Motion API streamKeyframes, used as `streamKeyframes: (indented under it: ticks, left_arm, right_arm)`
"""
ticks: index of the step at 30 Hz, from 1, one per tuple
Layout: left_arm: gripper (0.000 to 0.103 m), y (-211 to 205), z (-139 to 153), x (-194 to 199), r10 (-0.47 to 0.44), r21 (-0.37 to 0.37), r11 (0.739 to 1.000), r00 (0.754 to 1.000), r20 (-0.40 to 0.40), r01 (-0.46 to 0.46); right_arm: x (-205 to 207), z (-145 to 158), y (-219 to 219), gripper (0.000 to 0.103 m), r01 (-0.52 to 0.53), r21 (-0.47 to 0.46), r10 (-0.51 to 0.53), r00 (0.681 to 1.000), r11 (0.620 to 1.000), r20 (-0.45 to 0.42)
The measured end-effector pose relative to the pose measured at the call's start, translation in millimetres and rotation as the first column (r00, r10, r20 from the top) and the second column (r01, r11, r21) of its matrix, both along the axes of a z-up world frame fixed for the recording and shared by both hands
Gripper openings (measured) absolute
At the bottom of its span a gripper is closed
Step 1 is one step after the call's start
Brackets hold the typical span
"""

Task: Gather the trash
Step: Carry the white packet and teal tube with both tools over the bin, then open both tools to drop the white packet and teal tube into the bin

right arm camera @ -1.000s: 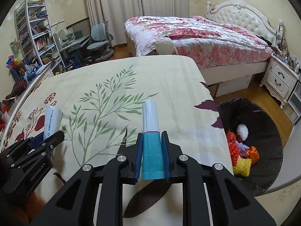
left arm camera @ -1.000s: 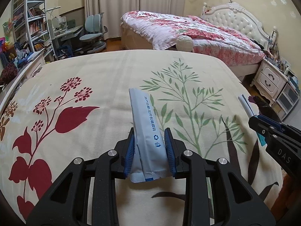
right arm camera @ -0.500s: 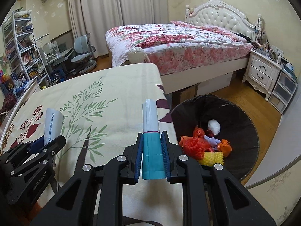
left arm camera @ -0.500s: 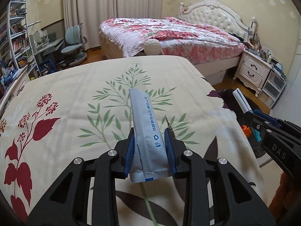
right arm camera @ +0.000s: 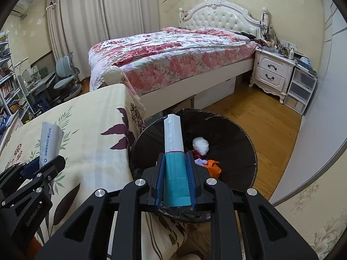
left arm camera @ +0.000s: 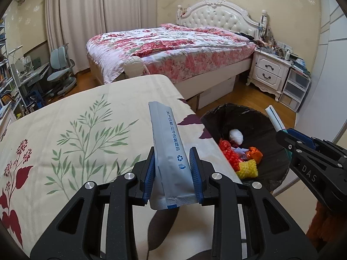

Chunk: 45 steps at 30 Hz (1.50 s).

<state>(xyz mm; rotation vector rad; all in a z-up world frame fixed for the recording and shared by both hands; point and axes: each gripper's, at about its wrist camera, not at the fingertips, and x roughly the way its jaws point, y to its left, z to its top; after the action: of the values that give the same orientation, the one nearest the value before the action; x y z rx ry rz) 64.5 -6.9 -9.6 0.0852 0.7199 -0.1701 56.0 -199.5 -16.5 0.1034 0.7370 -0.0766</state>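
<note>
My left gripper (left arm camera: 172, 171) is shut on a long grey foil packet (left arm camera: 168, 143) with blue print, held above the right edge of the floral-covered table (left arm camera: 91, 117). My right gripper (right arm camera: 175, 178) is shut on a teal and white packet (right arm camera: 174, 149), held over the black-lined trash bin (right arm camera: 236, 138). The bin (left arm camera: 258, 117) holds red, yellow, orange and white trash. The right gripper also shows at the right of the left wrist view (left arm camera: 288, 139), and the left gripper with its packet at the left of the right wrist view (right arm camera: 46, 164).
A bed with a pink floral cover (left arm camera: 173, 45) stands behind the table. A white nightstand (right arm camera: 273, 73) and plastic drawers (right arm camera: 301, 91) stand at the right. A desk and chair (left arm camera: 58, 73) are at the back left. Wood floor (right arm camera: 260, 110) surrounds the bin.
Both grippers have moved right, from over the table toward the trash bin, each still holding its packet. The right gripper now hangs over the bin.
</note>
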Motion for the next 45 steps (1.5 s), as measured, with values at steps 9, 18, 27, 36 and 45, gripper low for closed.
streamKeyframes:
  ticks: [9, 18, 27, 36, 45]
  left_arm:
    - [0.03, -47, -6, 25, -0.056, 0.018, 0.998, 0.998, 0.004, 0.056]
    - [0.03, -74, -17, 48, -0.073, 0.045, 0.996, 0.997, -0.014, 0.073]
    - [0.03, -86, -25, 62, -0.074, 0.065, 0.995, 0.997, -0.035, 0.076]
    - [0.031, -90, -31, 65, -0.084, 0.073, 0.993, 0.995, -0.057, 0.088]
    - [0.057, -89, -30, 65, -0.075, 0.068, 0.995, 0.996, -0.047, 0.078]
  right_arm:
    - [17, -9, -26, 0.021, 0.057, 0.0, -0.057, 0.998, 0.998, 0.002]
    - [34, -19, -44, 0.021, 0.09, 0.008, -0.09, 0.996, 0.996, -0.003]
    - [42, -25, -51, 0.021, 0.111, 0.009, -0.111, 0.994, 0.994, -0.009]
    - [46, -34, -58, 0.021, 0.127, 0.017, -0.126, 0.992, 0.992, -0.028]
    - [47, -34, -59, 0.039, 0.138, 0.003, -0.138, 0.99, 0.99, -0.024]
